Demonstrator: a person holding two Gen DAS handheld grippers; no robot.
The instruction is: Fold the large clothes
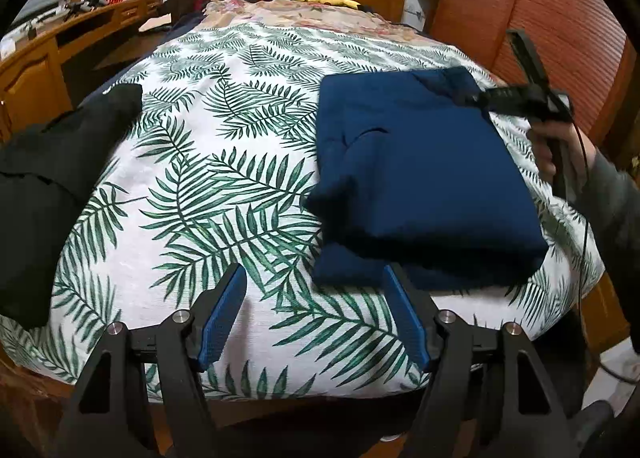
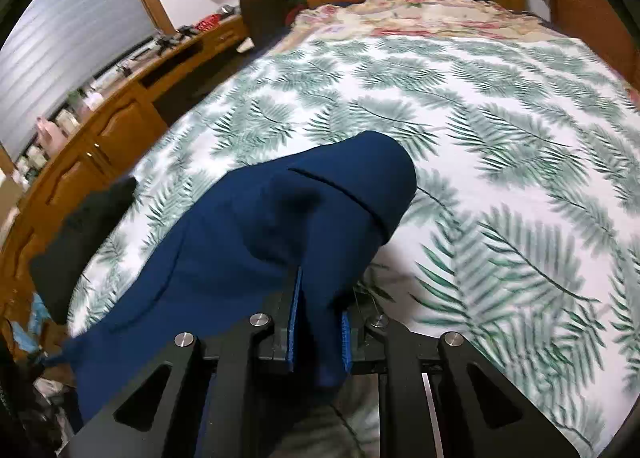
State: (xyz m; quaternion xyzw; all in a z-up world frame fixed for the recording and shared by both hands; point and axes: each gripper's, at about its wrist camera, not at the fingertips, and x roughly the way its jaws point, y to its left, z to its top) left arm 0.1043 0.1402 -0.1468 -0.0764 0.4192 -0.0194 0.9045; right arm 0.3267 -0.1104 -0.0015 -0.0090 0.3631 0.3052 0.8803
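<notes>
Left wrist view: my left gripper (image 1: 316, 314) hovers with jaws wide and holding nothing, just near of the folded navy-blue fleece garment (image 1: 420, 177) on the right of the palm-leaf-print bedspread (image 1: 224, 161). My right hand (image 1: 560, 149) reaches in from the right. My right gripper (image 2: 320, 322) pinches a navy fold at the garment's far right corner; its pads are mostly buried. A black garment (image 1: 48, 177) lies left, cut off.
</notes>
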